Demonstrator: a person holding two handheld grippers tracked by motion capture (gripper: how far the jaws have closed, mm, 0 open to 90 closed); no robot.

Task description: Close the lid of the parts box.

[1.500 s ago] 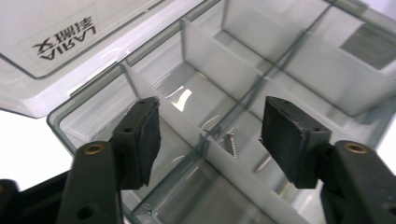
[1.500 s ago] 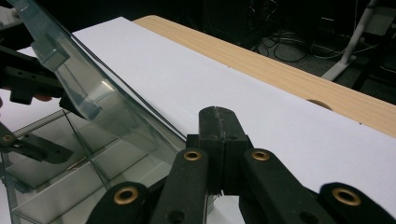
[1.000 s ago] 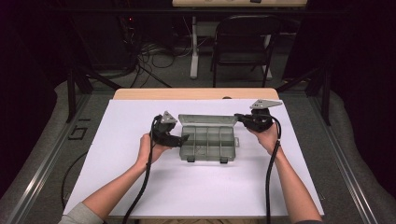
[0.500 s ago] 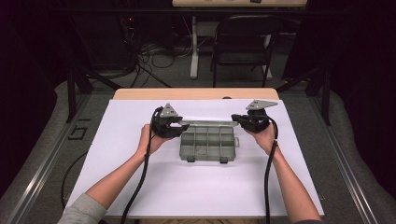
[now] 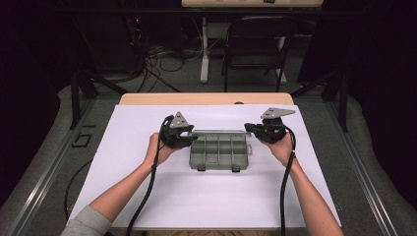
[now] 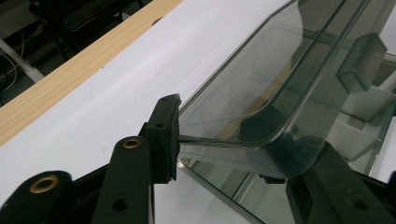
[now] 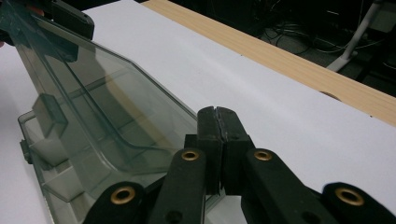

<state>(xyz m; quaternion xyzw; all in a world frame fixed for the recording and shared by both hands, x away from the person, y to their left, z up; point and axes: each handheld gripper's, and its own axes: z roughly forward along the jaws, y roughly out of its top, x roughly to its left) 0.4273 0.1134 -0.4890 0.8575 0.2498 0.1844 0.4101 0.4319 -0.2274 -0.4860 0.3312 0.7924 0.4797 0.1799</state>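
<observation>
A grey compartment box (image 5: pixel 219 153) lies on the white sheet (image 5: pixel 196 196), its clear lid (image 5: pixel 216 132) raised at a slant over the back edge. My left gripper (image 5: pixel 189 140) has just been closing and is shut on the lid's left corner (image 6: pixel 261 116); one pad (image 6: pixel 167 135) presses the lid's edge, and the other jaw shows through the plastic. My right gripper (image 5: pixel 248 129) is at the lid's right end, its fingertips (image 7: pixel 217 135) shut together with nothing seen between them. The lid (image 7: pixel 107 107) slants just beside them.
The wooden table edge (image 5: pixel 206 98) runs behind the white sheet. A folding chair (image 5: pixel 255 44), a table leg (image 5: pixel 204 54) and floor cables (image 5: pixel 162 54) lie beyond it. Bare sheet stretches in front of the box and to both sides.
My left gripper moved from the box's left side back to the lid's left corner and closed on it. The lid now stands steeper. The right gripper barely shifted.
</observation>
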